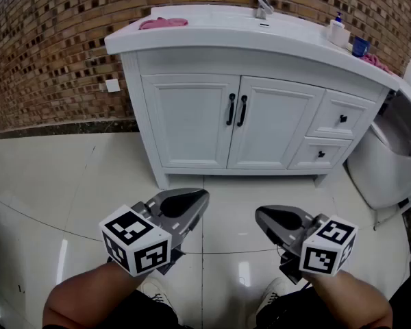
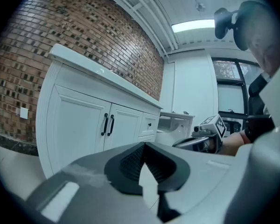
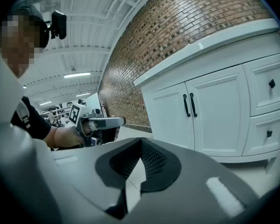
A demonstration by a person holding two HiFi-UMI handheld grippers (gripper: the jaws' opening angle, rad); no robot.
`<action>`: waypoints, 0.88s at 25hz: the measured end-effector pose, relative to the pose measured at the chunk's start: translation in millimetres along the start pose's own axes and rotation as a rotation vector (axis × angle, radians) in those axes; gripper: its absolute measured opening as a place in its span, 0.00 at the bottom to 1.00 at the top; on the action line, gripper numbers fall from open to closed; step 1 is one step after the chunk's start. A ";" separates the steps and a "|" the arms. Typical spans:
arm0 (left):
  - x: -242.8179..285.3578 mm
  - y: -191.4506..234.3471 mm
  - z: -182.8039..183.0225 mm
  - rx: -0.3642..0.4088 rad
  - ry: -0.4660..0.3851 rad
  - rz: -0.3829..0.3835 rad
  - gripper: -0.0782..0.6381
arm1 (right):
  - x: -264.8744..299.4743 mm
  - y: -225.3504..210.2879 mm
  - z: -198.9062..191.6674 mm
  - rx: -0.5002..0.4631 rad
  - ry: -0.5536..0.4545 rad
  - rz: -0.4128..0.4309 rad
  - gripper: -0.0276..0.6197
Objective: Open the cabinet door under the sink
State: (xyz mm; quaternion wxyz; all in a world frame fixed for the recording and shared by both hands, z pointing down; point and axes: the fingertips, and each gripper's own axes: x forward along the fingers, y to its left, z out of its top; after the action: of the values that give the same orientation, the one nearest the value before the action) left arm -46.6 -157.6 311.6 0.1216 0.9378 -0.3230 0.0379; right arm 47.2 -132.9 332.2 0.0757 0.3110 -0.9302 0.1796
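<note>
A white vanity under the sink has two doors, the left door (image 1: 192, 122) and the right door (image 1: 277, 125), both closed. Their black vertical handles (image 1: 231, 109) (image 1: 242, 110) stand side by side at the middle seam, also visible as handles (image 2: 104, 124) in the left gripper view and handles (image 3: 186, 105) in the right gripper view. My left gripper (image 1: 204, 196) (image 2: 143, 146) hangs over the floor tiles, well short of the cabinet, shut and empty. To its right my right gripper (image 1: 259, 214) (image 3: 141, 141) hangs at a similar distance, tips together, holding nothing.
Two small drawers (image 1: 342, 118) (image 1: 321, 154) sit right of the doors. On the countertop (image 1: 192, 40) are a pink cloth (image 1: 163, 23), a faucet (image 1: 263, 5), a soap bottle (image 1: 338, 29) and a blue cup (image 1: 360, 46). A white rounded appliance (image 1: 390, 156) stands at the right. Brick wall behind.
</note>
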 end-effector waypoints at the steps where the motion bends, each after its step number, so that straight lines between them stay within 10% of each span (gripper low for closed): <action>1: 0.0 -0.2 0.1 0.000 0.000 0.000 0.12 | 0.0 -0.2 0.1 0.000 -0.001 0.000 0.05; 22: 50.7 48.7 19.7 0.134 -0.068 0.107 0.19 | 7.0 1.2 4.8 0.012 -0.022 0.015 0.05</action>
State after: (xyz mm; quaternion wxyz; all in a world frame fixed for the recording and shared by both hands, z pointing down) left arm -36.8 -230.0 310.0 0.0454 0.9260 -0.3732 0.0342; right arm 40.8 -137.7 329.2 0.0623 0.3064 -0.9321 0.1826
